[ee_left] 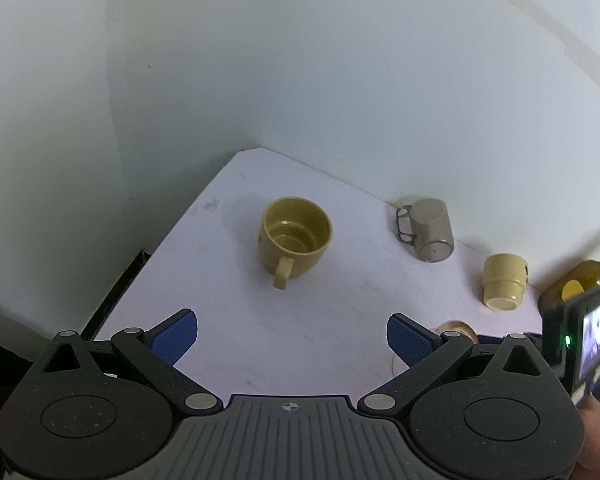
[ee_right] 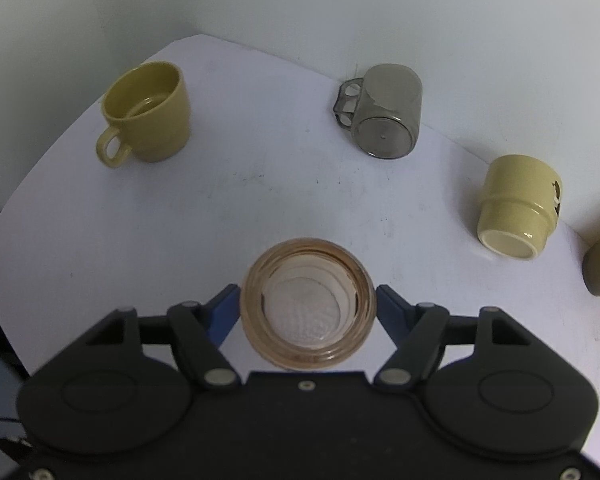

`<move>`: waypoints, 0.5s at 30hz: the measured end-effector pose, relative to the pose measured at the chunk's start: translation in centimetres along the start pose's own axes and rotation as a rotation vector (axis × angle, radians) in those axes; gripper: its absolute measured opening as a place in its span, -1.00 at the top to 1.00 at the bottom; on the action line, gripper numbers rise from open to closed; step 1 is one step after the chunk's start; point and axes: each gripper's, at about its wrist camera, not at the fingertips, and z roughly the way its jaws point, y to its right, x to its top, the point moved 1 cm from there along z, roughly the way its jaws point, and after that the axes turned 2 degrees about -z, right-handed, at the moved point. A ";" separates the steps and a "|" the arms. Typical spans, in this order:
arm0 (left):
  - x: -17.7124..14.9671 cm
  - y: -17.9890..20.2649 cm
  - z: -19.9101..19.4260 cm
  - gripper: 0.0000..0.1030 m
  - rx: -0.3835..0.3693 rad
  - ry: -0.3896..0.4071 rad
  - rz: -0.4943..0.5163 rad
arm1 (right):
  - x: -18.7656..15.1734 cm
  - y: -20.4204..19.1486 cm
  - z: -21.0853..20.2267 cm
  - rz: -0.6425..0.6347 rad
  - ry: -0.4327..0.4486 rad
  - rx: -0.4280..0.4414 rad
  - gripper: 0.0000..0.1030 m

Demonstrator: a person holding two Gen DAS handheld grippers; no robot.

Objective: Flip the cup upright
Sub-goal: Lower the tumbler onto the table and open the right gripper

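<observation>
An amber glass cup (ee_right: 309, 303) stands mouth up between the blue fingers of my right gripper (ee_right: 308, 312), which is shut on it; a sliver of it shows in the left wrist view (ee_left: 456, 327). My left gripper (ee_left: 292, 340) is open and empty, above the white table (ee_left: 332, 320), short of an upright mustard mug (ee_left: 294, 238). That mug is at far left in the right wrist view (ee_right: 152, 114).
A grey translucent mug (ee_right: 386, 116) and a pale yellow cup (ee_right: 516, 208) lie upside down near the back wall; both show in the left wrist view, the grey mug (ee_left: 428, 228) and the yellow cup (ee_left: 504, 286). An olive bottle (ee_left: 580, 280) stands at right. The table edge runs at left.
</observation>
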 end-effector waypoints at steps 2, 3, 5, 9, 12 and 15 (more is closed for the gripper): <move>-0.1 0.6 0.0 -0.99 -0.005 -0.005 0.003 | -0.4 0.9 -1.8 0.049 0.031 0.019 -0.57; -0.1 1.0 0.1 -0.99 -0.008 -0.009 0.007 | -0.5 1.1 -2.1 0.055 0.029 0.023 -0.60; -0.3 1.9 0.3 -0.99 -0.008 -0.012 0.017 | -1.1 2.2 -3.8 0.083 0.014 0.037 -0.60; -0.7 4.3 0.7 -1.00 0.001 -0.042 0.047 | -1.4 4.0 -6.6 0.128 0.011 0.030 -0.65; -0.9 6.1 0.8 -1.00 0.017 -0.068 0.073 | -1.4 5.4 -9.3 0.179 0.009 0.019 -1.00; -1.1 7.8 0.5 -1.00 0.047 -0.070 0.111 | -1.5 6.3 -11.7 0.206 0.040 0.031 -1.00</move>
